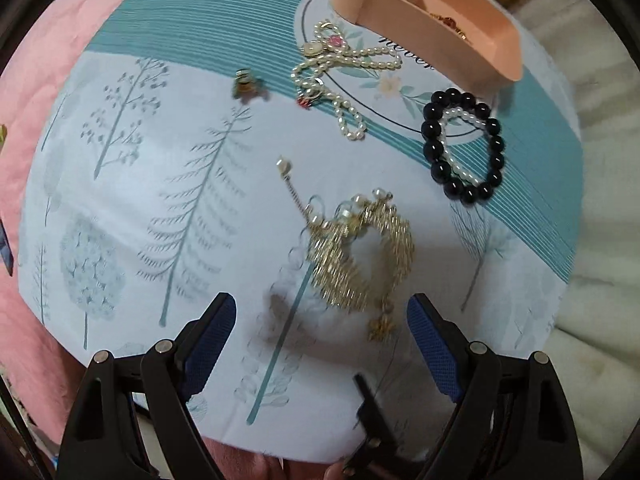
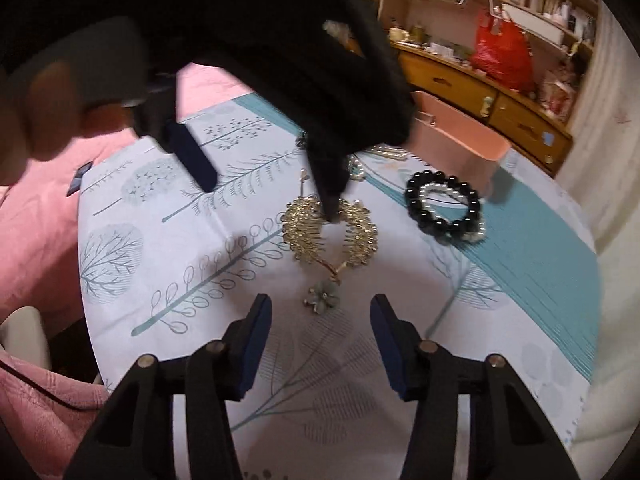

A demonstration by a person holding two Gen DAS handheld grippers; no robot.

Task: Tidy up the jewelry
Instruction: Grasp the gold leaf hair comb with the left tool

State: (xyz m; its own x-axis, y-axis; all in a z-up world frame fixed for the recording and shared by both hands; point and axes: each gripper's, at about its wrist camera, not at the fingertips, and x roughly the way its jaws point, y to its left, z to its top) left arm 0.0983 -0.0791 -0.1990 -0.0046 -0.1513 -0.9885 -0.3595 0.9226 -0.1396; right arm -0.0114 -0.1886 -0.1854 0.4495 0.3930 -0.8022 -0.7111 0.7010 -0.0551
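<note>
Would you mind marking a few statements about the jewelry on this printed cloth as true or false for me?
1. The black bead bracelet lies inside the pink tray. False: it lies on the cloth, beside the tray.
2. A small white pearl bracelet lies within the ring of the black bead bracelet. True.
3. The left hand-held gripper is clamped on the gold heart-shaped piece. False: its jaws stand wide apart, and nothing is pressed between them.
4. A small flower charm hangs at the point of the gold heart-shaped piece. True.
5. The right hand-held gripper holds the pearl necklace. False: nothing is between its pads.
</note>
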